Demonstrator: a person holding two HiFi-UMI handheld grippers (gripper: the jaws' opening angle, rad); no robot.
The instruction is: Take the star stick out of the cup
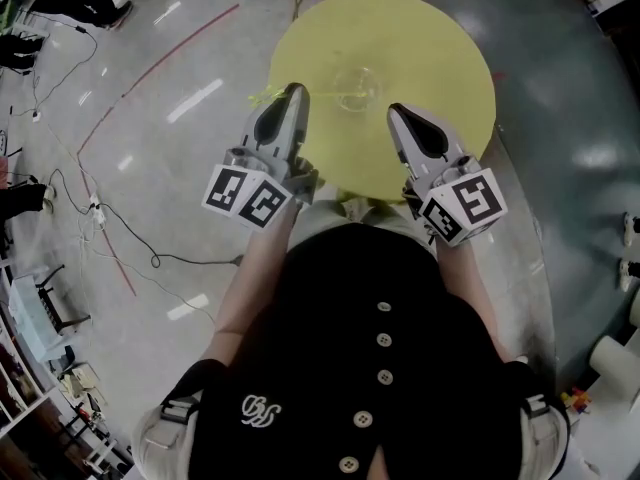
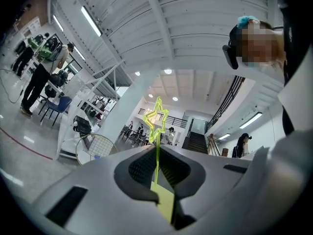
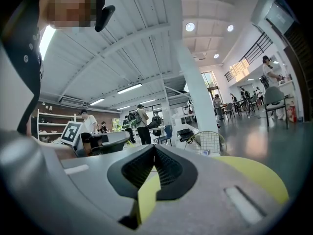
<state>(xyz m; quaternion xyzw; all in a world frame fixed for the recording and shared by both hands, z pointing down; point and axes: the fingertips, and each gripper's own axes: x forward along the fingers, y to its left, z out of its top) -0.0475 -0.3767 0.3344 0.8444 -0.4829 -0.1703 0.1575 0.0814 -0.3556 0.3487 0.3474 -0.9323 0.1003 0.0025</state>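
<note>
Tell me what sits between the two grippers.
In the head view, the clear cup stands on the yellow table between the left gripper and the right gripper, slightly ahead of them; the rest is bare tabletop.

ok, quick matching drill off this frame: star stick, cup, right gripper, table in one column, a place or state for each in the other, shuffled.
Things:
1. star stick
2. cup
3. right gripper
4. table

Places or states:
A. jaws together, nothing between them
B. round and yellow
C. clamped in the left gripper, star end sticking out past the jaws
D. clear, standing on the table ahead of both grippers

Pairs: 1-C, 2-D, 3-A, 4-B
</note>
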